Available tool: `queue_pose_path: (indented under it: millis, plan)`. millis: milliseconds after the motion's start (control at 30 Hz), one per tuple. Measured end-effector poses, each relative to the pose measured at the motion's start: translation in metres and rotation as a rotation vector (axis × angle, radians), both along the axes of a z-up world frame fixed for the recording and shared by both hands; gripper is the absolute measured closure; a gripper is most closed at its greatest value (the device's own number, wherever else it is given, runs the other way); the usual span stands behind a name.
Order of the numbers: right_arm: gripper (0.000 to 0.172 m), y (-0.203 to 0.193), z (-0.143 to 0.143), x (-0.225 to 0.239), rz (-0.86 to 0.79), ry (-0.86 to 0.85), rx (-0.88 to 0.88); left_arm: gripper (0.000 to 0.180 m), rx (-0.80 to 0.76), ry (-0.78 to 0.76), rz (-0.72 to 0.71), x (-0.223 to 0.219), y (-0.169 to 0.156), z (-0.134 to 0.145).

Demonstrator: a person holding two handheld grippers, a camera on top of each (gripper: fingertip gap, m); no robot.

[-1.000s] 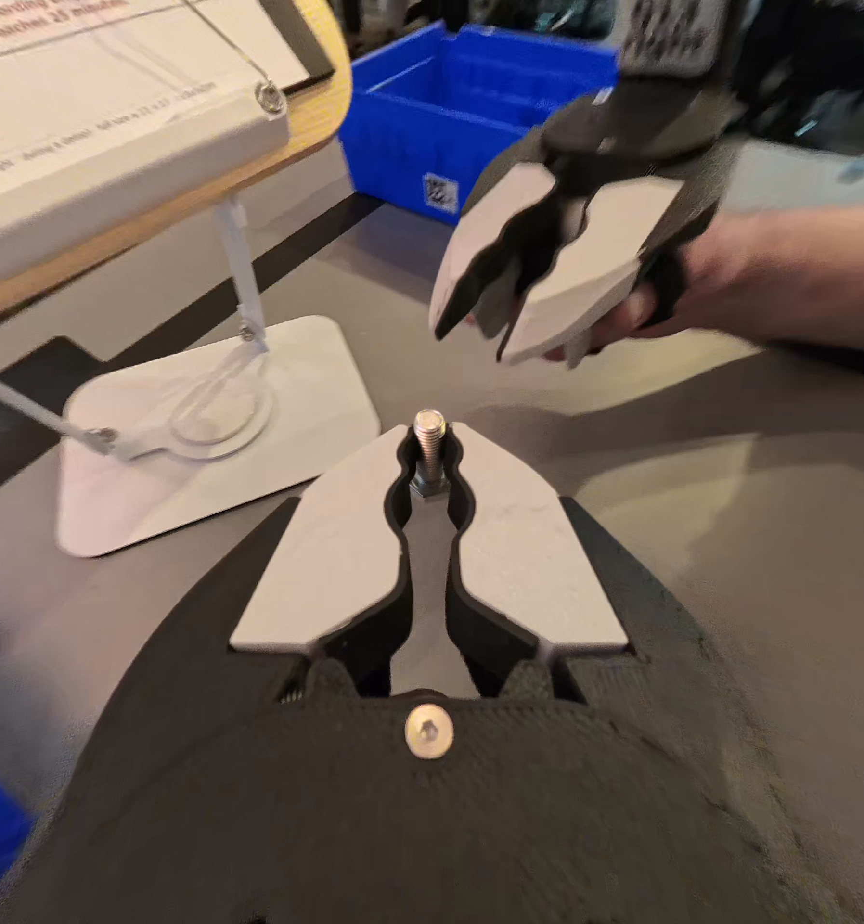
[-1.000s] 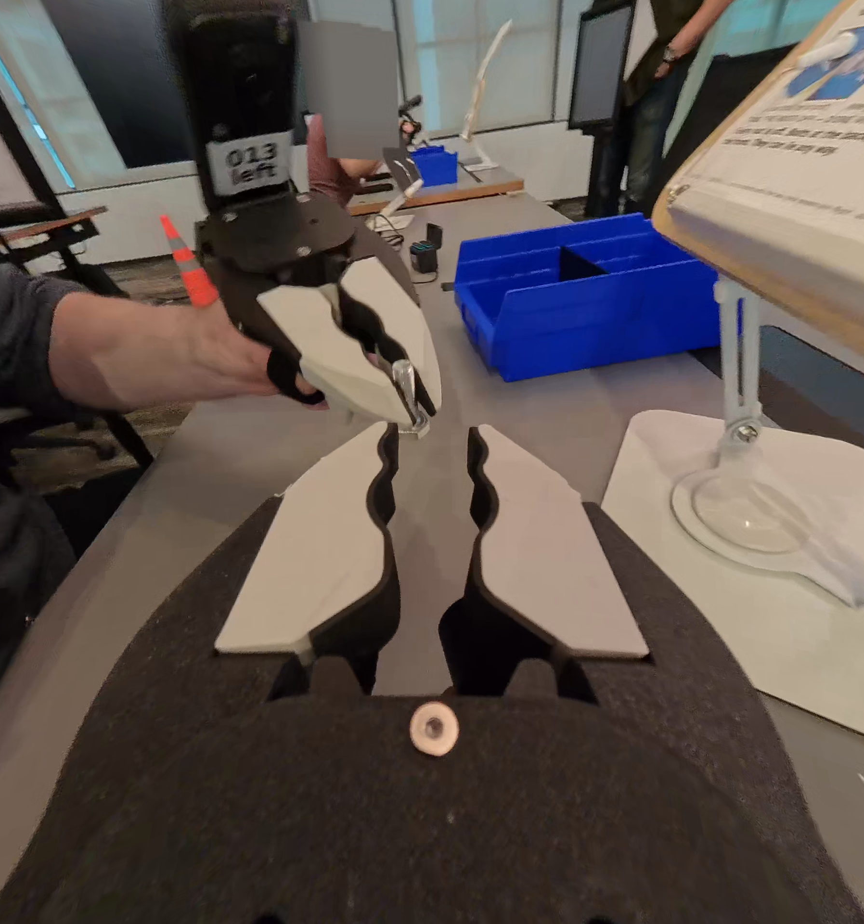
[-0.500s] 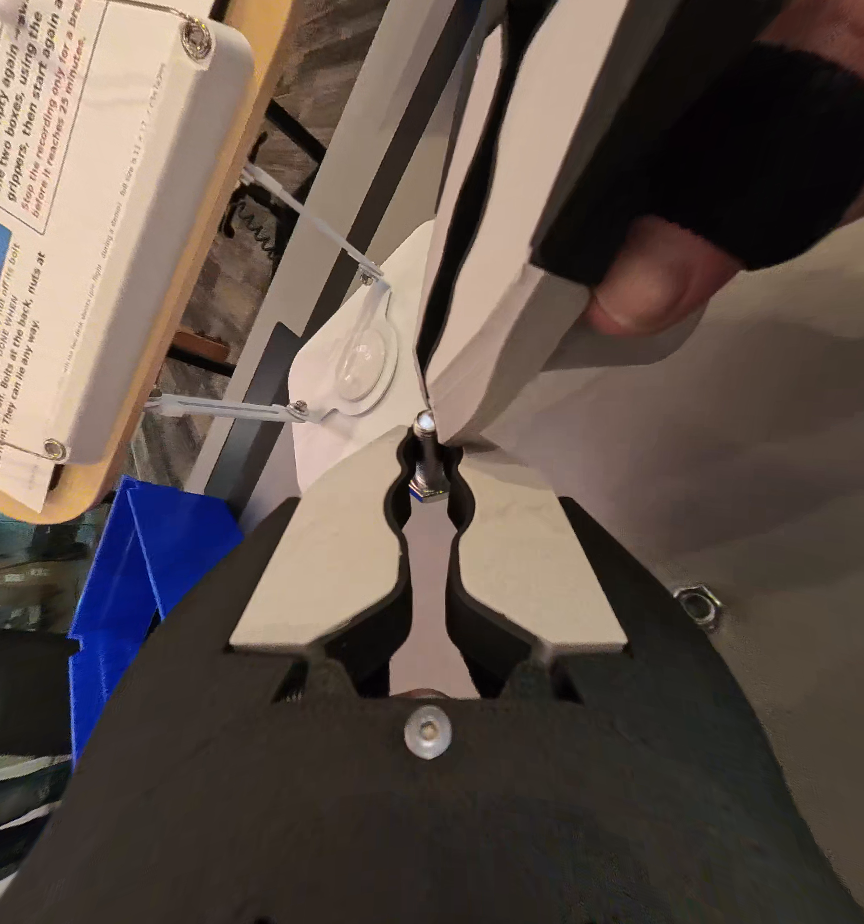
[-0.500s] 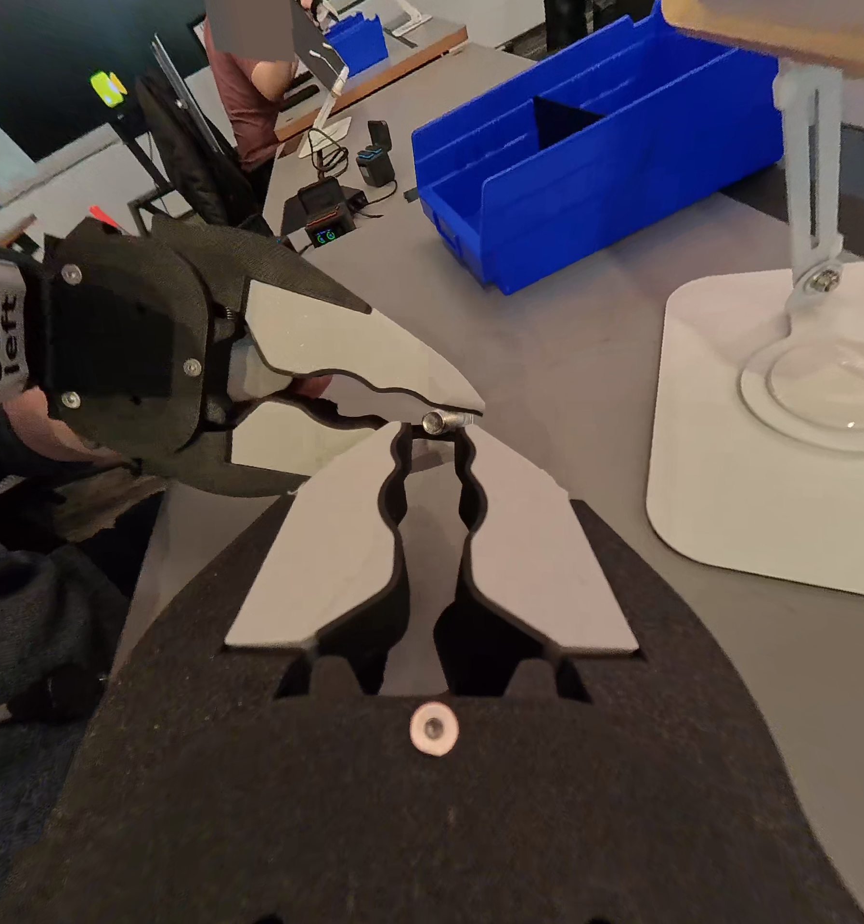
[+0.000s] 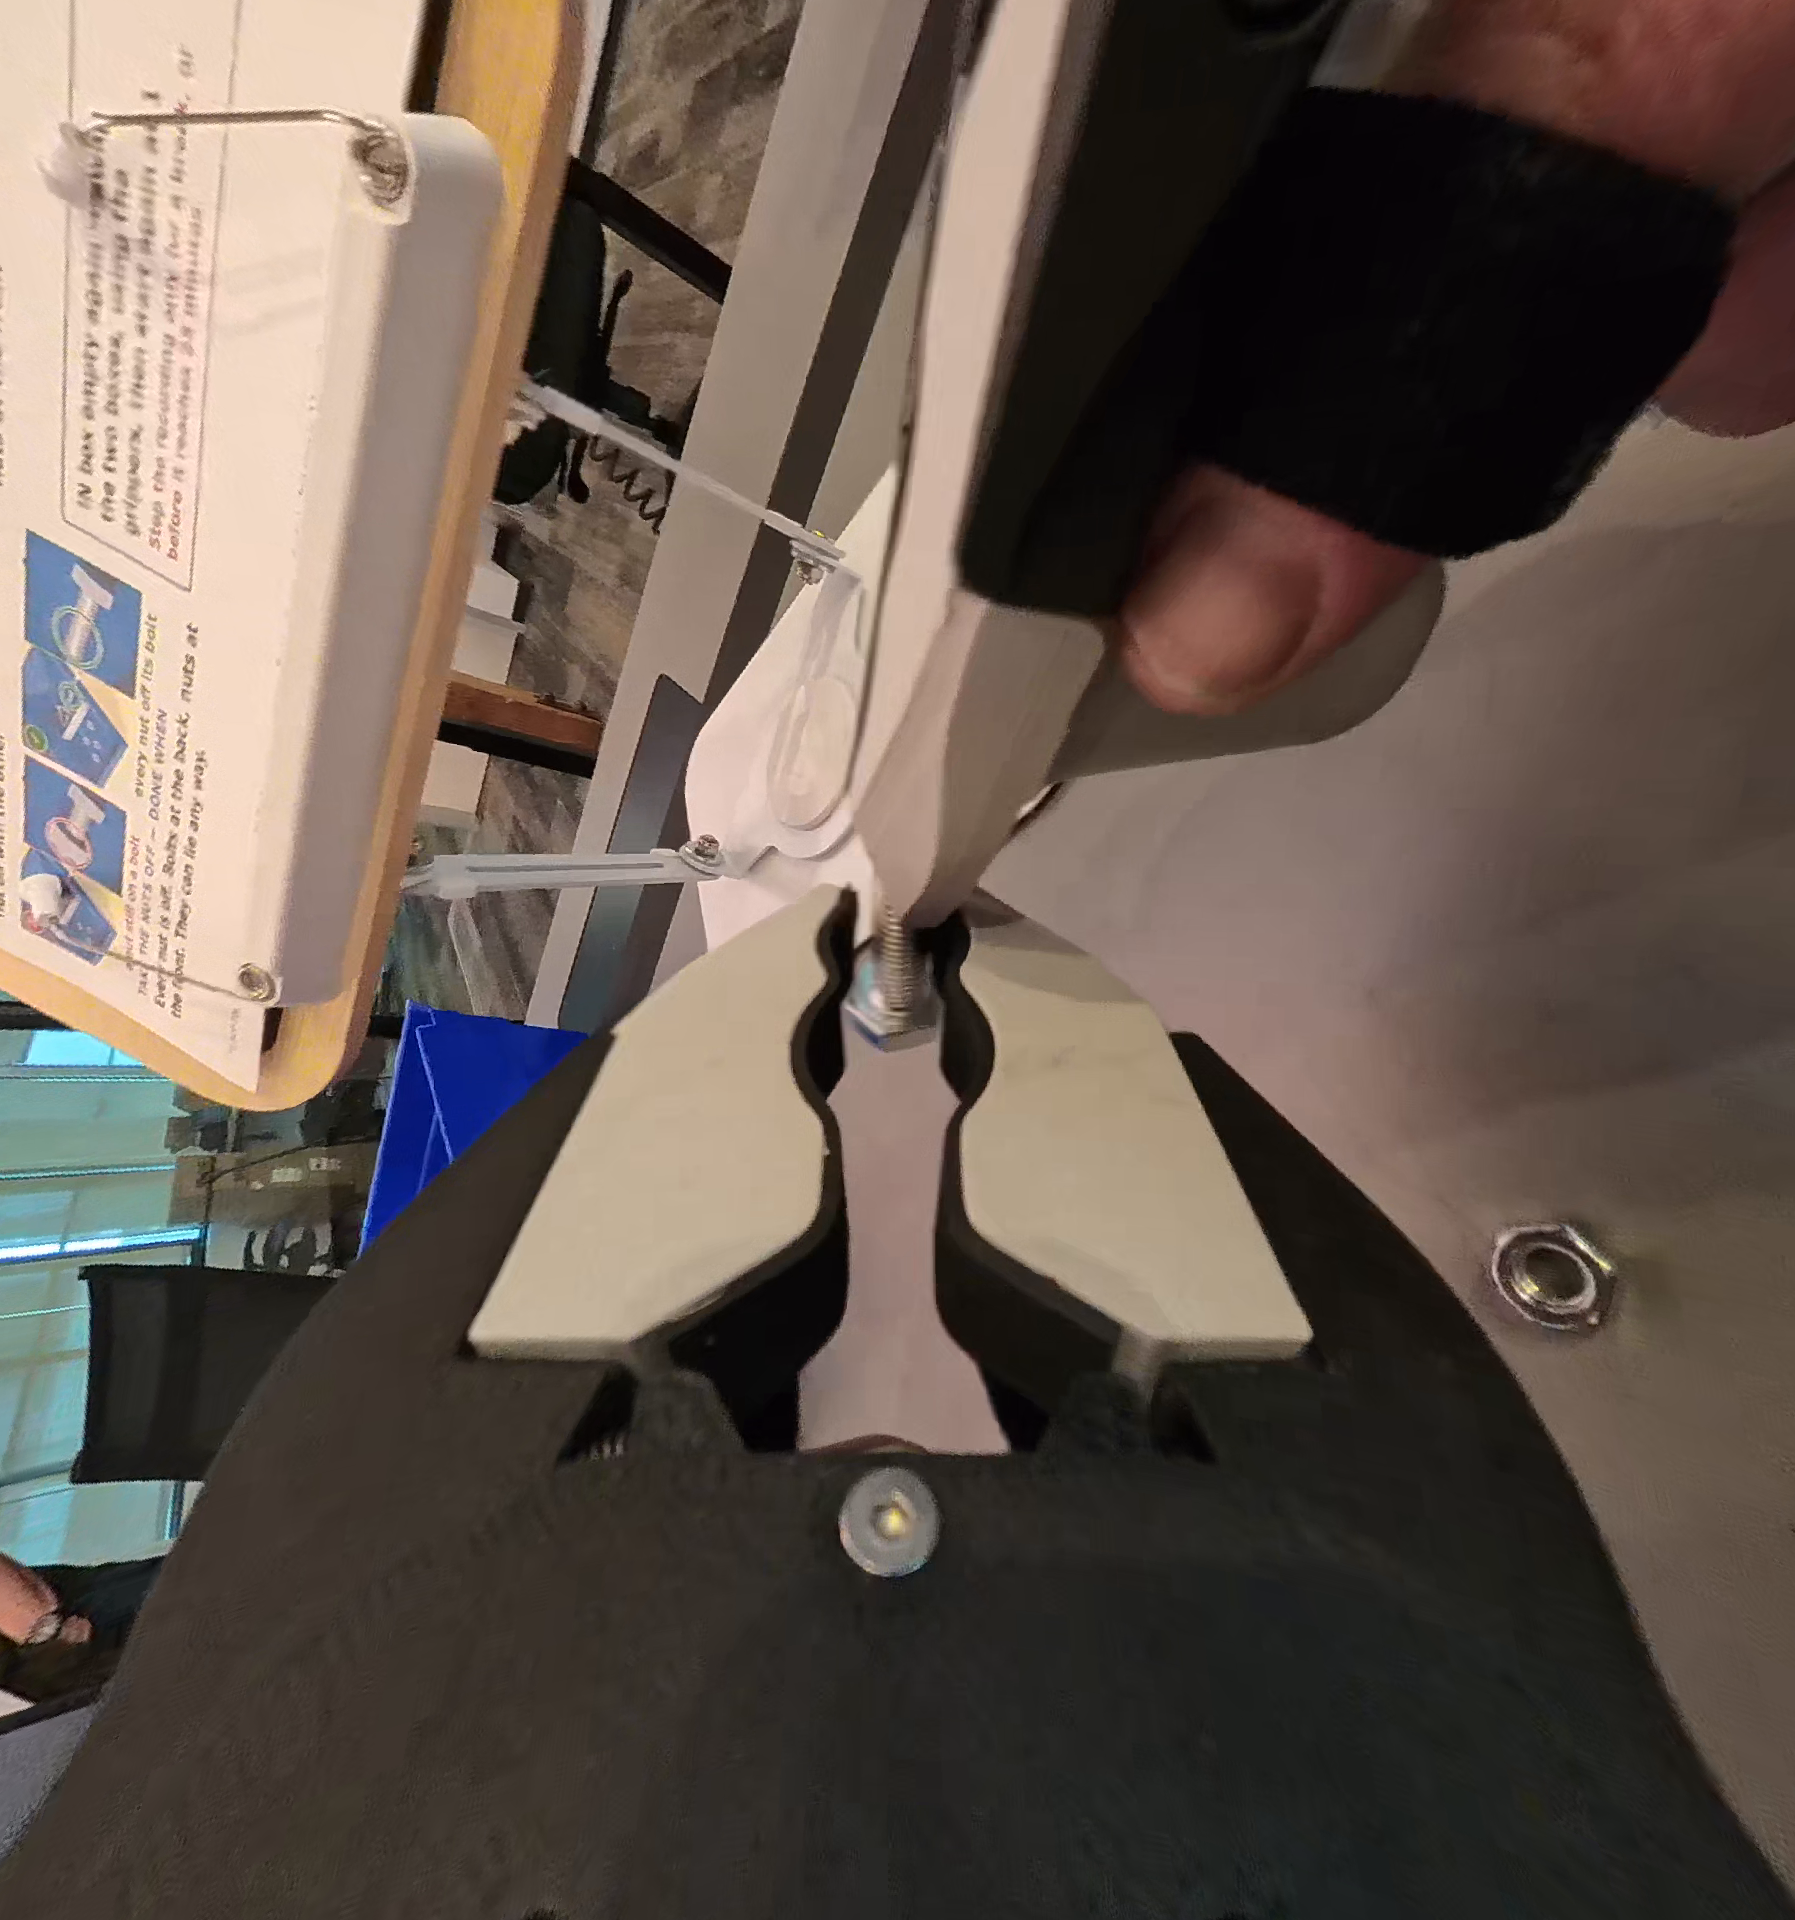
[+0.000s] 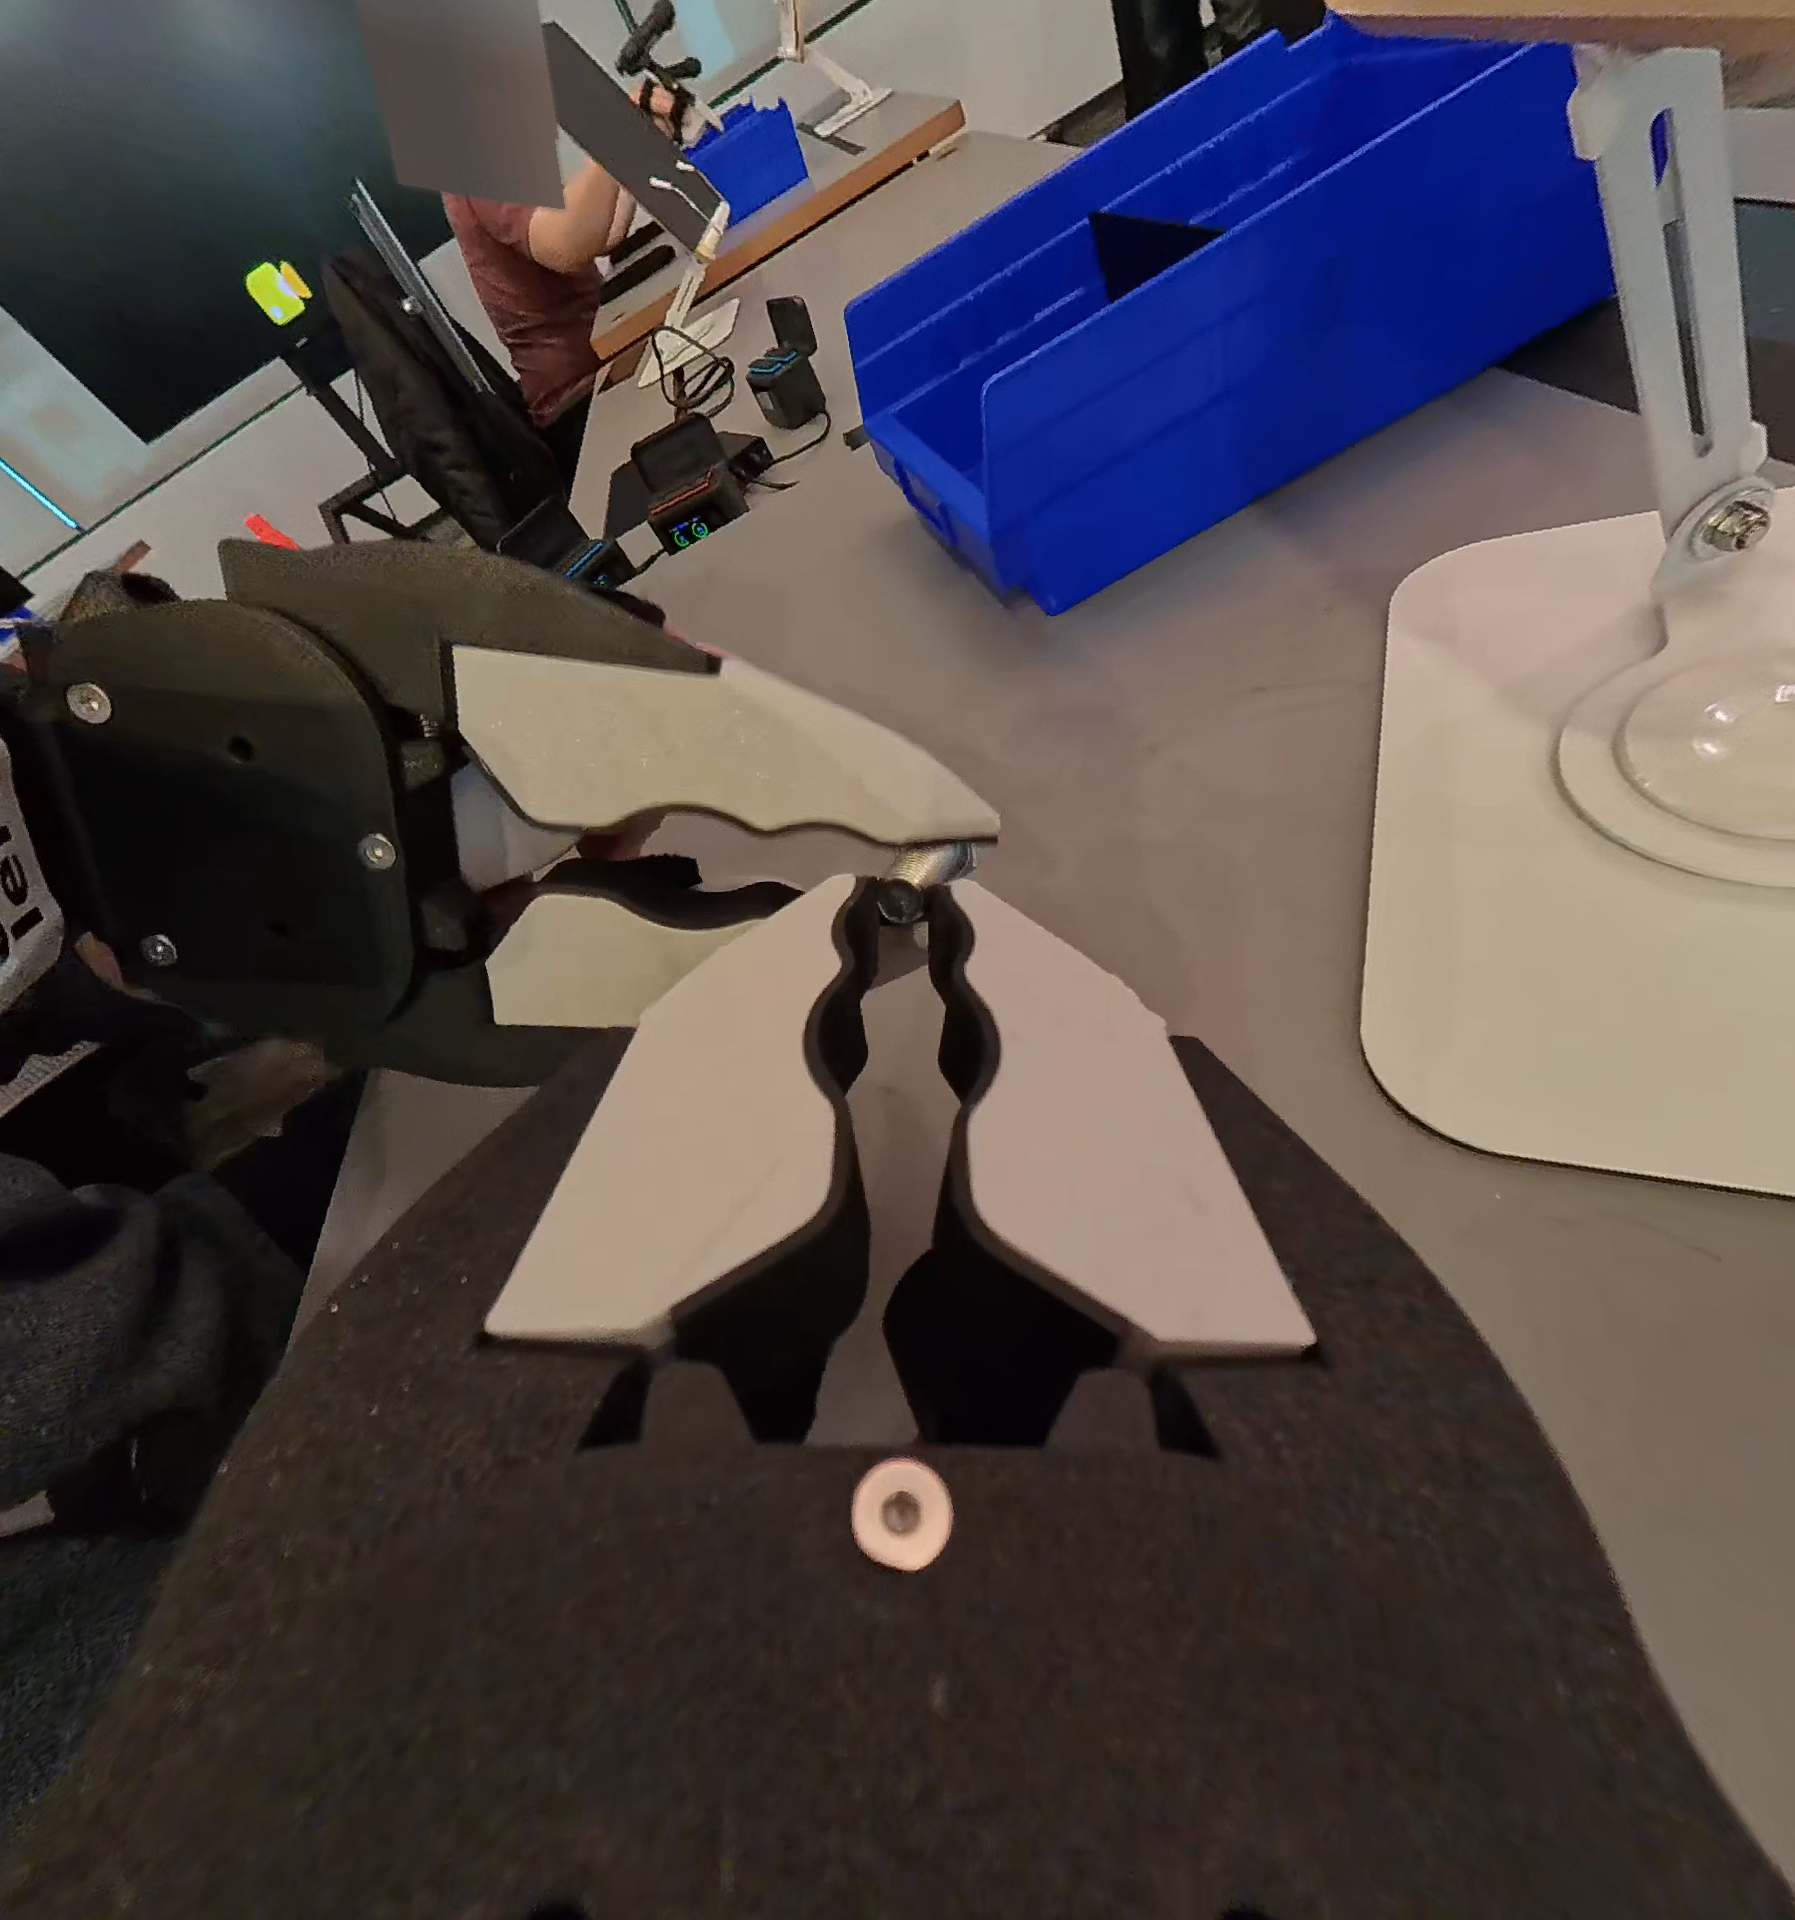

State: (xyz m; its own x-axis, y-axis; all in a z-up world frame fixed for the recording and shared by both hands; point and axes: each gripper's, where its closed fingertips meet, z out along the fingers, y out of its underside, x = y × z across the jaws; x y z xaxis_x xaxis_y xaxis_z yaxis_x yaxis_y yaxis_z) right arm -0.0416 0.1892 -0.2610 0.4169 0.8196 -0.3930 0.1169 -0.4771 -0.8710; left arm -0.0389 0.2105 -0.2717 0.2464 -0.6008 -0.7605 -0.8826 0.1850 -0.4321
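Left wrist view: the left gripper [image 5: 898, 925] is nearly closed on a bolt [image 5: 888, 997], its pads close against the head end on both sides. The right gripper [image 6: 898, 894], open wider a moment ago, has narrowed onto the threaded end, so both tools now grip the same bolt, tip to tip. A loose nut [image 5: 1547, 1273] lies on the table [image 5: 1495, 935] nearby. The blue bin [image 6: 1236, 364] stands well beyond.
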Motion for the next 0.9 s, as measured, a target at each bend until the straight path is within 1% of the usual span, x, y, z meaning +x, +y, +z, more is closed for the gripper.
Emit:
queue_pose_path:
  millis: [67,133,167,367,433,467,533,600,733,767,900]
  plan:
    - [0.162,0.002,0.002,0.003,-0.002,-0.002,0.013,0.153,-0.036,-0.052,-0.016,0.0,0.0,0.002]
    - [0.163,0.002,0.004,0.007,0.008,-0.016,0.022,0.149,-0.057,-0.076,-0.022,-0.006,0.003,0.004]
    - [0.163,0.001,0.005,0.007,0.017,-0.018,0.021,0.147,-0.082,-0.1,-0.048,-0.005,0.002,0.005]
    - [0.163,-0.002,0.007,0.006,0.033,-0.02,0.022,0.149,-0.167,-0.14,-0.11,-0.003,-0.003,0.002]
    - [0.163,-0.001,0.01,0.006,0.029,0.012,0.015,0.137,-0.202,-0.145,-0.123,-0.003,-0.004,-0.002]
    - [0.163,-0.001,0.012,0.008,0.022,0.016,0.024,0.134,-0.229,-0.168,-0.141,-0.001,-0.006,-0.003]
    - [0.163,-0.002,0.014,0.008,0.034,0.009,0.03,0.139,-0.254,-0.218,-0.154,-0.001,-0.006,-0.003]
    - [0.163,-0.003,0.015,0.008,0.041,0.012,0.026,0.143,-0.284,-0.229,-0.165,0.0,-0.007,-0.008]
    - [0.163,-0.006,0.014,0.007,0.052,0.005,0.02,0.156,-0.269,-0.242,-0.169,0.002,-0.007,-0.009]
    - [0.163,-0.006,0.014,0.007,0.053,0.006,0.019,0.162,-0.277,-0.252,-0.173,0.002,-0.007,-0.009]
    - [0.163,-0.006,0.013,0.007,0.05,0.01,0.015,0.162,-0.284,-0.259,-0.173,0.002,-0.007,-0.01]
